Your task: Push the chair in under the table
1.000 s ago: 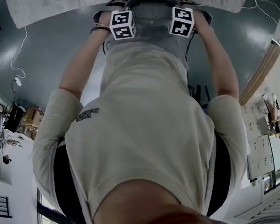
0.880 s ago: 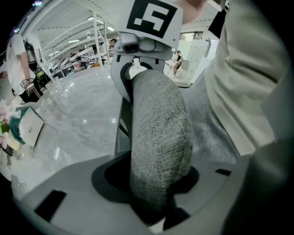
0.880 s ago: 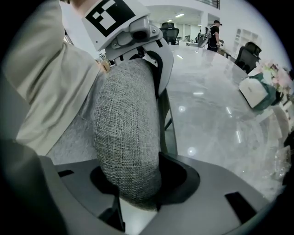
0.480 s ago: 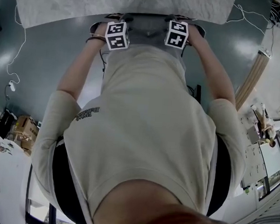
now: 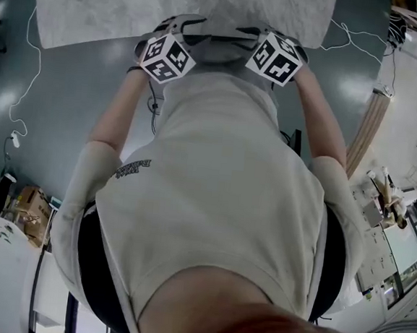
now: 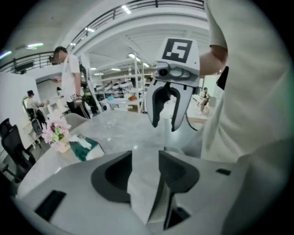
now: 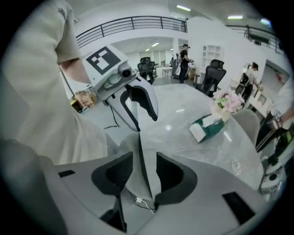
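Start from the grey padded chair (image 5: 217, 50): low between the two grippers, its far part apparently already under the near edge of the pale marble-patterned desk (image 5: 121, 9). Judge the push as near its end; how deep the chair sits cannot be told.

For any last shove, set both grippers on the chair back at matching height and press straight toward the desk, evenly, so as not to skew it. Stop short of knocking the desk edge.

Left gripper (image 6: 145, 167): fingers (image 6: 115, 176) spread, just been opening, nothing between them. Right gripper (image 7: 144, 170): fingers (image 7: 172, 176) also apart, just been closing a little, likewise empty. No pinch needed; push with the fingers' fronts.

Mind the thin white cable (image 5: 28, 74) on the floor, and avoid jolting the pink flowers (image 6: 55, 133) and green tissue pack (image 7: 209, 126) on the desk.
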Motion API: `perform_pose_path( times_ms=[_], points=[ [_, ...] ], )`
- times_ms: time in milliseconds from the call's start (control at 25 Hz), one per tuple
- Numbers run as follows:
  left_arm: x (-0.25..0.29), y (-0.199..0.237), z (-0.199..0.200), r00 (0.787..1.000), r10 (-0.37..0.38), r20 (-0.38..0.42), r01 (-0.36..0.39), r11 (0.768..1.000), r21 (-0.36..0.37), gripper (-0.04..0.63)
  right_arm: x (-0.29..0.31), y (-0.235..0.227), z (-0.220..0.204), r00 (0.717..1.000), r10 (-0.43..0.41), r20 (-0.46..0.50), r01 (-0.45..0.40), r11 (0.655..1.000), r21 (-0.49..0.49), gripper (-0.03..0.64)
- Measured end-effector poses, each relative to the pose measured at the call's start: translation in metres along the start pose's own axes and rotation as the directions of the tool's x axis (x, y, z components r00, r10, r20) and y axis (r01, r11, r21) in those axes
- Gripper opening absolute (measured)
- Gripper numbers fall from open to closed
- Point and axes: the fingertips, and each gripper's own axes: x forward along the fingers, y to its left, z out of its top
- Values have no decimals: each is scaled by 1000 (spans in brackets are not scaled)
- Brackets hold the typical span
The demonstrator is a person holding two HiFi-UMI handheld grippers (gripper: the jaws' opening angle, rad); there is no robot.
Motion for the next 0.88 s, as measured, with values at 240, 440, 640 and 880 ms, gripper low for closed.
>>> perform_pose_path(
  times_ms=[240, 440, 640, 880],
  points=[
    [-49, 43, 74, 962, 179, 204, -149, 976, -157, 172, -71, -27, 57, 969, -153, 193, 149, 988, 35, 166],
    [-110, 71, 135, 881, 334, 334, -284, 940, -191, 151, -123, -33, 98, 919, -220, 326, 227, 974, 19, 164],
    [-159, 75, 180, 796, 434, 423, -379, 901, -211, 96, -177, -37, 130, 825, -319, 466, 330, 942, 61, 126],
    [-198, 64, 219, 712, 510, 483, -431, 860, -273, 72, -233, -33, 153, 689, -404, 602, 401, 904, 147, 68]
  ],
)
